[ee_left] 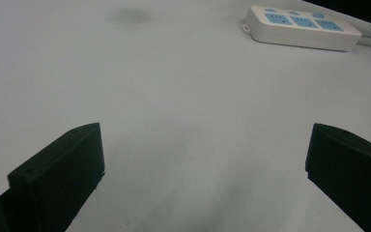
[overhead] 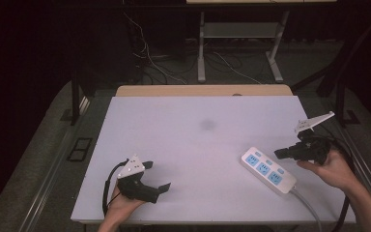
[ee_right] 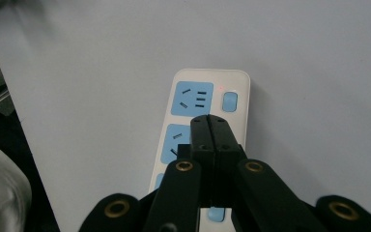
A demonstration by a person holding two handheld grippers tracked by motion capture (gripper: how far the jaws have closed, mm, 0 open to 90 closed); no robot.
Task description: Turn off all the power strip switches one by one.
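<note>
Two grippers: the right gripper [ee_right: 211, 126], jaws pressed together into a poking tip, hovers over the power strip [overhead: 268, 170] near the table's [overhead: 193, 145] right edge, while the left gripper [overhead: 157, 176] rests wide open, empty.

I can read no lettering, brand or number anywhere, not even on the power strip [ee_right: 207, 125] under my closed jaws; its blue sockets and switches at twelve o'clock carry no legible marks.
</note>
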